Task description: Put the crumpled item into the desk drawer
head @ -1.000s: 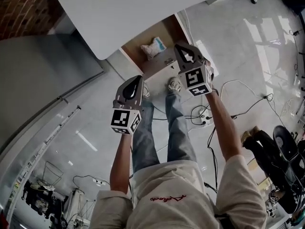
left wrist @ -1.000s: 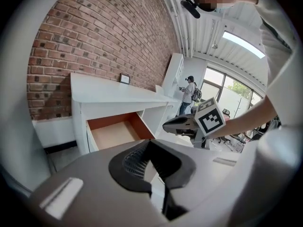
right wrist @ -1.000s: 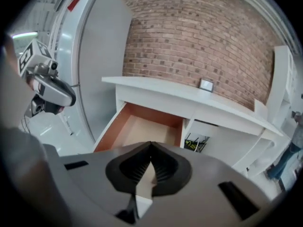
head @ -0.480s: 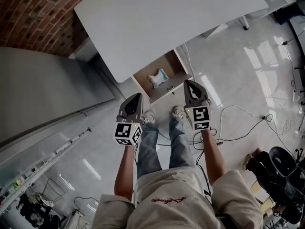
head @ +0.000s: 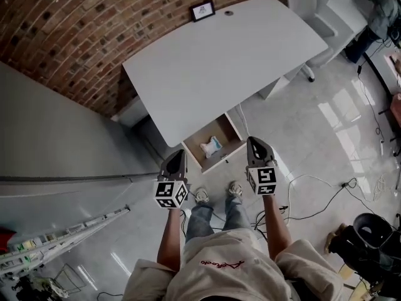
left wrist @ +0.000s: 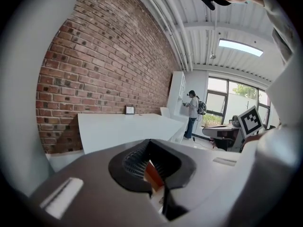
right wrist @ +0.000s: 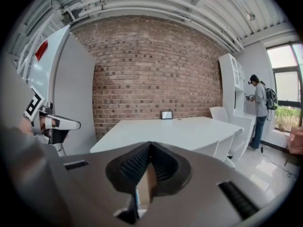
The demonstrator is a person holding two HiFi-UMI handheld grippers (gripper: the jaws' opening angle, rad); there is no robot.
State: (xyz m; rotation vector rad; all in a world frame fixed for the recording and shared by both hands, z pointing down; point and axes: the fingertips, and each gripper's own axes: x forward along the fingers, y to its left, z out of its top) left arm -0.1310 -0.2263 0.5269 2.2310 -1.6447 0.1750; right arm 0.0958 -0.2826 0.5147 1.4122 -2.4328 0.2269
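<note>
Both grippers have drawn back from the drawer since a second ago, and the whole desk (head: 213, 68) has come into the head view. Its drawer (head: 225, 158) stands open at the near edge. The crumpled item (head: 210, 147) lies inside on the wooden bottom. The left gripper (head: 177, 155) and right gripper (head: 254, 142) hang just near of the drawer, one at each side, touching nothing. A small picture frame (head: 202, 10) stands at the far edge by the brick wall (head: 75, 36).

Left gripper view: the left gripper (left wrist: 150, 145) has its jaws closed together, nothing between them. A person (left wrist: 193, 112) stands far right.

Right gripper view: the right gripper (right wrist: 149, 148) is likewise closed and empty, facing the desk (right wrist: 180, 129).
</note>
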